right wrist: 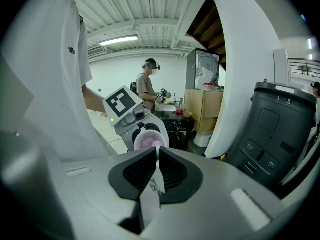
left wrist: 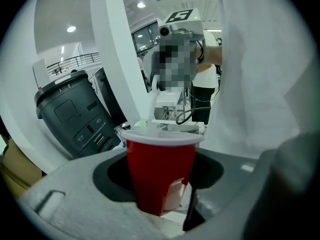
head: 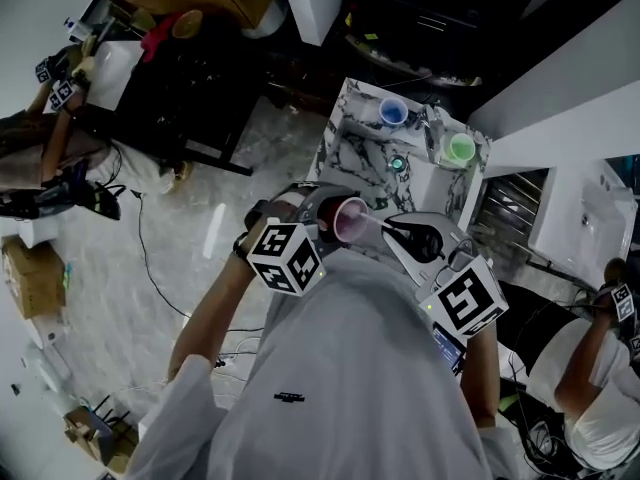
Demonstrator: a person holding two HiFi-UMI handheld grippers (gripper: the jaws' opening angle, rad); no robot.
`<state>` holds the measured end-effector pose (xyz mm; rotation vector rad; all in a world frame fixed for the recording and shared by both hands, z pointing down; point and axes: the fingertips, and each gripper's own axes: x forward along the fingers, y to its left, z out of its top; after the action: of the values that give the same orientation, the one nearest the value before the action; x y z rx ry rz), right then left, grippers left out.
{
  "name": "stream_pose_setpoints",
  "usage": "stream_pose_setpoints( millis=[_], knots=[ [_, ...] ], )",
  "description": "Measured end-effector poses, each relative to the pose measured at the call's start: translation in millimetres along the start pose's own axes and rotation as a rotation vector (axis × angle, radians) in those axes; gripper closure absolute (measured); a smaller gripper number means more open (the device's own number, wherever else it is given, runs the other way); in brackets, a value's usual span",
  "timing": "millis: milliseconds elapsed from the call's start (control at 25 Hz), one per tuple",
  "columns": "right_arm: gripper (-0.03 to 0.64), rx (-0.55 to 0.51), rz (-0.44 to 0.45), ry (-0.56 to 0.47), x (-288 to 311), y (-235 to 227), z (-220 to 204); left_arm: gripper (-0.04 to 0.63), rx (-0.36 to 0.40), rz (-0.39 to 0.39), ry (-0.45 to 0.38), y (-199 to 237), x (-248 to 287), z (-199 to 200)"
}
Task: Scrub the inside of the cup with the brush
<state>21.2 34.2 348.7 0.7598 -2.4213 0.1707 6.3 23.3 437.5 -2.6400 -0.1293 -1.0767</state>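
In the head view my left gripper [head: 325, 215] is shut on a red cup [head: 350, 219], held in the air on its side with the mouth turned toward my right gripper [head: 402, 234]. In the left gripper view the cup [left wrist: 160, 171] is pinched between the jaws, white rim up. My right gripper [right wrist: 156, 165] is shut on the thin white handle of the brush [right wrist: 152, 191]. The handle runs forward to the cup's pale inside [right wrist: 148, 139]. The brush head is hidden in the cup.
Beyond my hands stands a marble-topped table [head: 345, 138] with a blue cup [head: 392, 113] and a green cup [head: 460, 148]. A dark grey bin [right wrist: 272, 129] and a white pillar [right wrist: 240, 69] stand close by. Other people work at the left [head: 60, 148] and lower right [head: 600, 368].
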Motion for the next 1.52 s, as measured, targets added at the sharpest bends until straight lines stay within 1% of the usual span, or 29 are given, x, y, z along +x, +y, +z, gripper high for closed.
stream_pose_setpoints(
  millis=[160,280,440,600,760,960,1120,1280,1360,1520],
  knots=[
    [0.591,0.046,-0.006,-0.008,4,-5,-8,0.324,0.005,0.012,0.005,7,-5,-2],
    [0.592,0.077,0.016,-0.002,3,-2,-13,0.324,0.011,0.02,0.011,12,-7,-3],
    [0.592,0.122,0.038,-0.02,4,6,-16,0.324,0.01,0.021,0.012,17,-6,-5],
    [0.592,0.093,0.081,-0.004,7,13,-11,0.324,0.003,0.027,0.007,20,-3,-5],
    [0.592,0.085,0.106,-0.039,9,15,-3,0.324,-0.007,0.023,0.003,21,6,-4],
    [0.592,0.066,0.083,-0.081,15,5,10,0.324,-0.001,0.016,0.007,23,8,-2],
    [0.592,0.073,0.02,-0.112,15,-15,21,0.324,0.008,0.007,0.012,20,9,-1],
    [0.592,0.043,-0.012,-0.051,18,-23,14,0.324,-0.01,0.005,0.001,20,4,0],
    [0.592,0.059,-0.019,-0.032,23,-23,6,0.324,-0.018,0.011,-0.003,23,2,0],
    [0.592,0.09,0.009,0.005,26,-16,-8,0.324,-0.021,0.017,0.003,26,2,-2]
  ],
)
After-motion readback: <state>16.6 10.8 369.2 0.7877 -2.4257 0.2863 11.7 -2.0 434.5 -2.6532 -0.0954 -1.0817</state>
